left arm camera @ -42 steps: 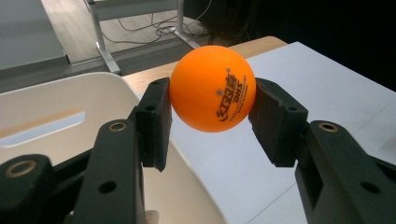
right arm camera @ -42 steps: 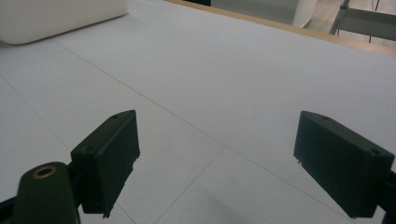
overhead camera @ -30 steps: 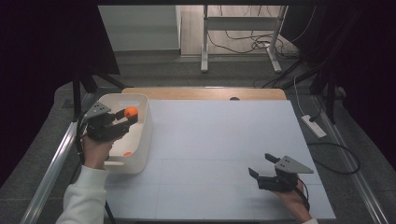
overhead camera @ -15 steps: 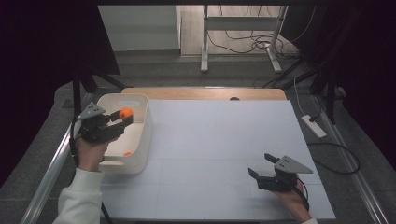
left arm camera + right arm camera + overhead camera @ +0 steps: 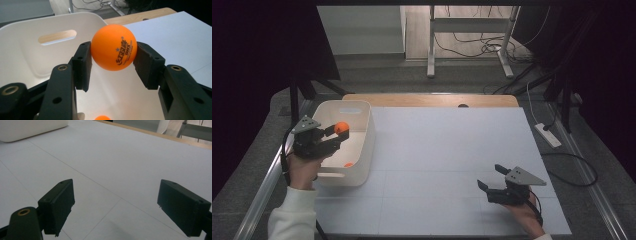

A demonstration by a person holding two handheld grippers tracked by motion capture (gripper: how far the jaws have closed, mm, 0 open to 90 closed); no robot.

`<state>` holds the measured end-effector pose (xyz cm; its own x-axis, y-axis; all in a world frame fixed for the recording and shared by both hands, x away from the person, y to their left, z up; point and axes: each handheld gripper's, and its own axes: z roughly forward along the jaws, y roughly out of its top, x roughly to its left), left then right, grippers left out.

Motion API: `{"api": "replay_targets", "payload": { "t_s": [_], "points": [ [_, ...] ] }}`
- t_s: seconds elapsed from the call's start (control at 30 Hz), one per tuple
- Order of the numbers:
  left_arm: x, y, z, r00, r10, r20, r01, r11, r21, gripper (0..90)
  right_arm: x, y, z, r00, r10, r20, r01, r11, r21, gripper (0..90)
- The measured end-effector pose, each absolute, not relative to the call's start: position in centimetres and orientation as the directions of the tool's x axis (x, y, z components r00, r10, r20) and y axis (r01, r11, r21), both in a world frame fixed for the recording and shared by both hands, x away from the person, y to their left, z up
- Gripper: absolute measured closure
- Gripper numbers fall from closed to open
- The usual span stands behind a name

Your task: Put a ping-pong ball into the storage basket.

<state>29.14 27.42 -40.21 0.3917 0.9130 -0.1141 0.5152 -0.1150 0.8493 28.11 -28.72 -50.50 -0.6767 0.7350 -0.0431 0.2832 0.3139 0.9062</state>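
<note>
A white-topped table (image 5: 447, 165) in a dim room. At its left, a small orange plastic table-tennis ball (image 5: 113, 47) is clamped between the left gripper's (image 5: 337, 136) jaws, above a white plastic bin (image 5: 362, 150) (another orange ball (image 5: 348, 164) lies inside). Likely light, smooth, slippery; best pinched across its middle. The right gripper (image 5: 489, 176), near right, rests with jaws apart.

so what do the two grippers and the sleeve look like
Both the left gripper and right gripper are black, each topped by a grey three-cornered plate. Their fingers are blocky black pads with brass-ringed screw holes behind. A black cable trails from each; the left arm wears a white sleeve.
</note>
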Motion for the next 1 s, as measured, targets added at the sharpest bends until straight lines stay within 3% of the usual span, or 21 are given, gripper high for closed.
{"api": "replay_targets", "payload": {
  "t_s": [0.4, 0.43, 0.53, 0.6, 1.0],
  "points": [
    [29.18, 27.77, -40.54, 0.381, 0.917, -0.116, 0.532, -0.114, 0.839, 47.7, 28.14, -28.73, -50.51, -0.677, 0.735, -0.045, 0.283, 0.315, 0.906, 14.2],
    [29.14, 27.76, -40.51, 0.370, 0.922, -0.114, 0.530, -0.109, 0.841, 45.1, 28.14, -28.73, -50.51, -0.677, 0.735, -0.045, 0.283, 0.316, 0.906, 14.2],
    [28.88, 27.66, -40.30, 0.353, 0.930, -0.107, 0.509, -0.095, 0.856, 25.8, 28.14, -28.73, -50.52, -0.677, 0.735, -0.045, 0.283, 0.316, 0.906, 14.2],
    [28.76, 27.66, -40.17, 0.365, 0.922, -0.129, 0.500, -0.077, 0.863, 21.5, 28.16, -28.73, -50.52, -0.676, 0.735, -0.046, 0.284, 0.317, 0.905, 14.1],
    [28.40, 27.33, -40.33, 0.443, 0.876, -0.188, 0.483, -0.057, 0.874, 19.5, 28.13, -28.72, -50.52, -0.676, 0.736, -0.045, 0.284, 0.316, 0.905, 14.2]
  ]
}}
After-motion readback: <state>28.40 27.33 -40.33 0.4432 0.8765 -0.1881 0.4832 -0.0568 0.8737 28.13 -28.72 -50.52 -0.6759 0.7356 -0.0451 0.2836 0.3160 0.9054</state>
